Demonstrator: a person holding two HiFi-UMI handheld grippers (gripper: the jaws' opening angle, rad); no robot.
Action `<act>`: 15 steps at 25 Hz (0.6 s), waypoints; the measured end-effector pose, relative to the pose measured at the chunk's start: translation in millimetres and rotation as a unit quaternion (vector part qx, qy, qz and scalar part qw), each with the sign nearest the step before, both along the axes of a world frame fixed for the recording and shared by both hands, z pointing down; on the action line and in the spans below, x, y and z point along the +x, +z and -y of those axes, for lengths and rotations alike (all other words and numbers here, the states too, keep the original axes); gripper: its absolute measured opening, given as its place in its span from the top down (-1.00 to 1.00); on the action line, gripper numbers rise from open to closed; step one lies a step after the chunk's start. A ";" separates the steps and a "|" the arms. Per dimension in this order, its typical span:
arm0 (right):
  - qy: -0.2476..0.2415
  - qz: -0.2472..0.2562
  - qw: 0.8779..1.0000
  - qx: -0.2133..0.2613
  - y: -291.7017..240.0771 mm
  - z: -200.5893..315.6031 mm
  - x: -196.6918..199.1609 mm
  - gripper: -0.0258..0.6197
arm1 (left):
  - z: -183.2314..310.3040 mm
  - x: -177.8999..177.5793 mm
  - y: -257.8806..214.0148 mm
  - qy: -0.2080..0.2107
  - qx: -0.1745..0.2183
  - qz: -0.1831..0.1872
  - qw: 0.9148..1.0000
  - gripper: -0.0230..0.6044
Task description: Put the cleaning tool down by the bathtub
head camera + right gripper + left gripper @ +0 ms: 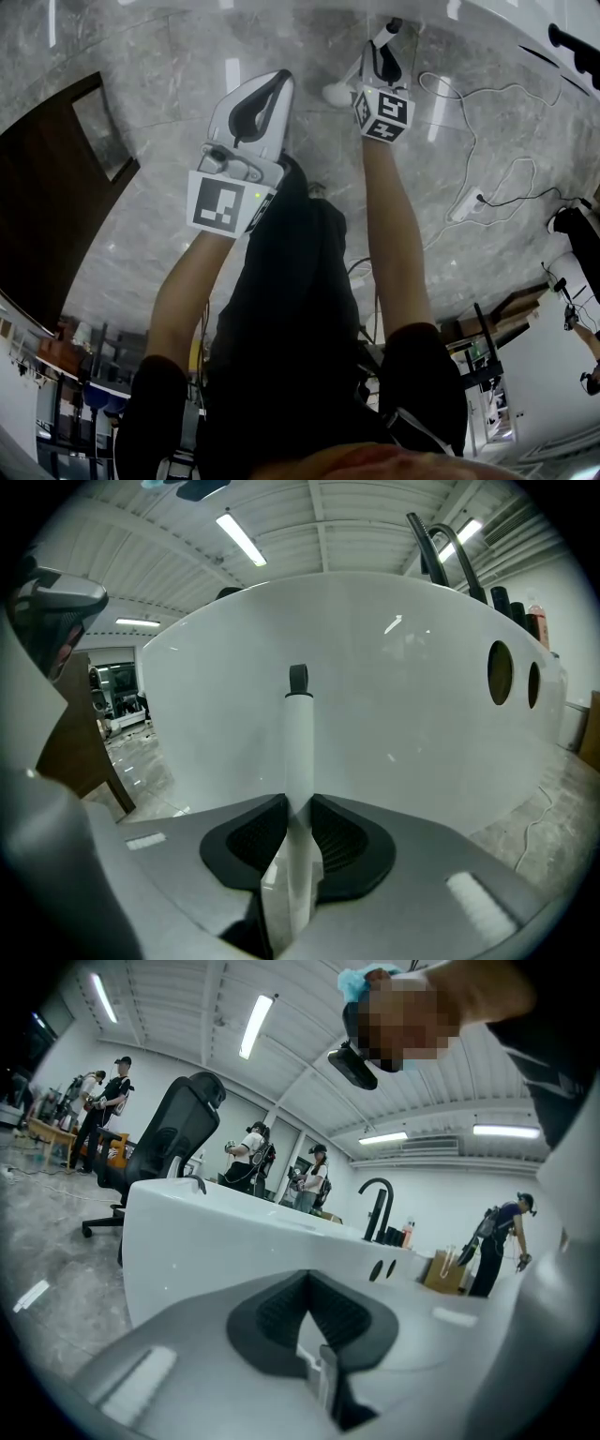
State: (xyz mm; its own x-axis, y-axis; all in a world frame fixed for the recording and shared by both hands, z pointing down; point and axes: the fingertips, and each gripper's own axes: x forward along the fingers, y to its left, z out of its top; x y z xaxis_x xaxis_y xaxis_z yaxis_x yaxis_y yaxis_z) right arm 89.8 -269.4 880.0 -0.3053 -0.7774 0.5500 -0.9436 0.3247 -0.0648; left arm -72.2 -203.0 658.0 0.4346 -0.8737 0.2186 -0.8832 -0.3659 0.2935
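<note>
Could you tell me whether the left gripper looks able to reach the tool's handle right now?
Probably yes: the left gripper is empty, and nothing lies between it and the handle, free beyond the right gripper. Its shut fingers must open first.

Cleaning tool [298, 747] end hidden in right tool [300, 805]; bathtub [525, 23] cut by top edge

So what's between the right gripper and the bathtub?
Only the cleaning tool, held by the right gripper and pointing at the bathtub; the right gripper view shows it.
</note>
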 end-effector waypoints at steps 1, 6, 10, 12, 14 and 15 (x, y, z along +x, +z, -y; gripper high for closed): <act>0.001 0.000 1.000 -0.001 1.7 1.7 -0.1 0.65 | 0.4 -0.3 1.4 0.000 -0.002 0.000 1.000 0.90; 0.001 0.001 1.000 -0.002 7.3 9.3 -0.8 0.65 | 3.4 -1.0 5.4 -0.002 -0.002 0.000 1.000 0.90; 0.005 0.003 1.000 -0.004 12.3 14.8 -2.0 0.65 | 1.8 -1.0 12.5 0.001 -0.008 -0.001 1.000 0.90; 0.006 0.004 1.000 -0.006 14.2 17.7 -1.6 0.65 | 2.6 -0.8 14.7 0.000 -0.010 -0.001 1.000 0.91; 0.005 0.003 1.000 -0.007 16.1 20.4 -1.8 0.65 | 4.1 -0.6 16.7 0.000 -0.012 -0.001 1.000 0.91; 0.004 0.002 1.000 -0.008 17.4 21.5 -1.8 0.65 | 4.6 -0.6 18.0 0.001 -0.015 -0.001 1.000 0.91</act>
